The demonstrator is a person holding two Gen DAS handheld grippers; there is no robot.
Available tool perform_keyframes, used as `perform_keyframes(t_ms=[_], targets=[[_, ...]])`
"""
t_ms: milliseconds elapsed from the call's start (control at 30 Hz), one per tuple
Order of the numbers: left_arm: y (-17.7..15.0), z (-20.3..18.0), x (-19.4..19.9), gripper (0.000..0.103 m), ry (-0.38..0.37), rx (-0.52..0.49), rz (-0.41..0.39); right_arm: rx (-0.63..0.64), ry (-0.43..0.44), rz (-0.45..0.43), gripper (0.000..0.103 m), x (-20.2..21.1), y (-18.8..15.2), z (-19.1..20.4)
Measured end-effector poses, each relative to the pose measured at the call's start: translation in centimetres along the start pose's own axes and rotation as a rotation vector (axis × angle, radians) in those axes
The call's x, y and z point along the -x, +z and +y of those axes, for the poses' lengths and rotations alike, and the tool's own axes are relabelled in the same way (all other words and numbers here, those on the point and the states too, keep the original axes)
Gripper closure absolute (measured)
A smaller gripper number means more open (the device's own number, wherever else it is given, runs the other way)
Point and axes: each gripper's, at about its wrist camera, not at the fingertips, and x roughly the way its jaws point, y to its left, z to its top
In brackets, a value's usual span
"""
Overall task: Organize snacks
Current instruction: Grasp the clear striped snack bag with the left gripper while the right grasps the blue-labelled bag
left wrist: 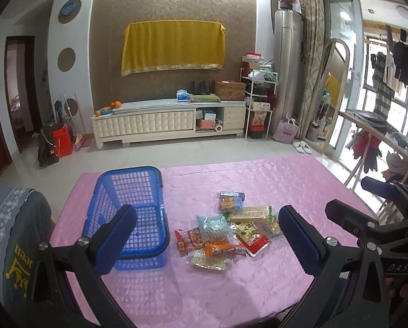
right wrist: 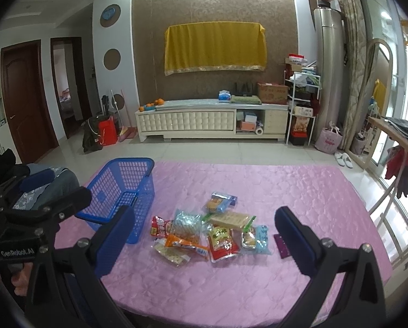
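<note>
- Left gripper [left wrist: 208, 235] was held above the near edge of the table, jaws spread wide, nothing between them.
- Right gripper [right wrist: 205, 231] was likewise held wide open and empty, just beside the left one.
- Snack packets [left wrist: 225, 235] were seen heaped in a loose pile near the middle of the pink tablecloth [left wrist: 258, 287], several overlapping.
- Blue basket [left wrist: 132, 207] stood just left of the pile, empty as far as could be seen through the mesh; no packet had yet been placed inside.
- Step judged to be the first pick, with nothing yet sorted.
- A packet at the edge of the pile, such as the orange bar [left wrist: 225, 250] or the blue packet at the far side [left wrist: 231, 201], would be best taken first, since it is least covered.
- A flat, slippery wrapper would be better pinched across its narrow width, with the jaws lowered close to the cloth before closing.
- The left gripper was judged the handier for the drop, the basket being on its side.
- A risk was noted of neighbouring packets being dragged along, or of the cloth being snagged.
</note>
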Motion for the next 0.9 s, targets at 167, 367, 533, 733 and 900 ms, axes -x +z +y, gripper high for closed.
perform_keyframes(t_ms=[167,367,533,733,900], targets=[[0.2,-1.9,-3.4,0.000,-0.028,-0.015,0.063,-0.037,-0.019,0.044,0.000,-2.2,-0.2,-3.0],[-0.5,-3.5,-8.1,0.000,-0.042,-0.026,0.149,-0.054,-0.032,0.120,0.000,-5.2,-1.6,-5.7],[-1.0,-4.0,-12.5,0.000,-0.062,-0.004,0.234,-0.066,-0.042,0.192,0.000,-8.2,-2.6,-7.3],[-1.8,-4.6,-18.2,0.000,-0.032,-0.029,0.317,-0.112,-0.054,0.273,0.000,-13.0,-4.0,-9.3],[-2.6,-4.6,-22.9,0.000,0.000,-0.063,0.395,-0.157,-0.059,0.347,0.000,-17.5,-5.1,-10.8]])
